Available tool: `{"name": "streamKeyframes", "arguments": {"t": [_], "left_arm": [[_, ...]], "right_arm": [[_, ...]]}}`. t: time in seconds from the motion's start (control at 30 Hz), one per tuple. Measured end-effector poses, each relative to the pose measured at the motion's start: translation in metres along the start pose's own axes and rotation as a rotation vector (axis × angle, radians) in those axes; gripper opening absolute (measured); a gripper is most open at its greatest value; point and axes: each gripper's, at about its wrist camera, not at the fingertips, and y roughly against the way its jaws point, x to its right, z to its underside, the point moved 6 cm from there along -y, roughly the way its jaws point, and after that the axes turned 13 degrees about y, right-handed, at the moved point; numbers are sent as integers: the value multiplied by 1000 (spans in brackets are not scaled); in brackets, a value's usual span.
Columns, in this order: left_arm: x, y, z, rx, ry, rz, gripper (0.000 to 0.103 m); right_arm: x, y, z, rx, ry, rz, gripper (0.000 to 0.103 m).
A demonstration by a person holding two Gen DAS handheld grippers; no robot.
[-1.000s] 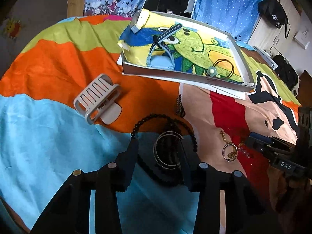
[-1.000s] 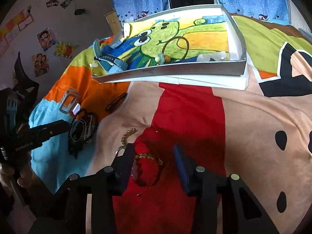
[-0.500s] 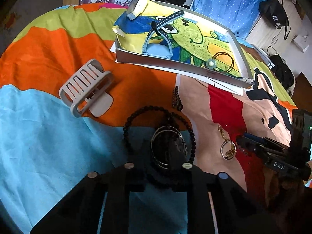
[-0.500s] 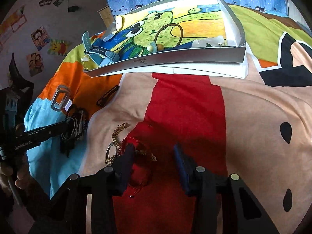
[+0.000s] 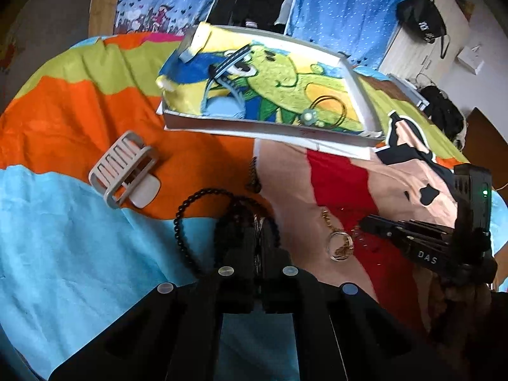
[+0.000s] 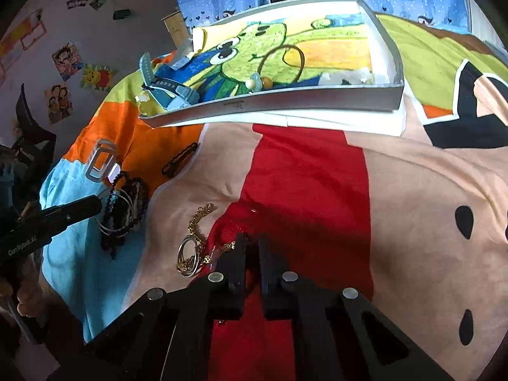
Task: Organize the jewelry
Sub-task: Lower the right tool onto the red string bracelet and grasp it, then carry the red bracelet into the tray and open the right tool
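left gripper (image 5: pixel 258 231) pinching bangles (image 6: pixel 118 212), tray (image 5: pixel 270 126) well apart

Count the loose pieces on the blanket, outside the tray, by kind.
Hair clips: 2 (pale plastic claw clip, slim dark barrette)
Neck strands: 2 (black bead strand, gold chain with ring)
Wrist pieces: 2 (thin silver bangle set, red cord bracelet)
Total: 6
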Motion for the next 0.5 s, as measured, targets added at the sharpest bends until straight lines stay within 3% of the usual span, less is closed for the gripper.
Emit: {"name": "streamKeyframes", "arguments": {"t": [0.3,0.5], "left_arm": [[14,18,3,41,4,50,0],[31,36,5,79,-6,117,0]], "right_arm": [[-8,24,-9,88,11,-3,6],[-10,57,-19,239,-25,-52,6]]}}
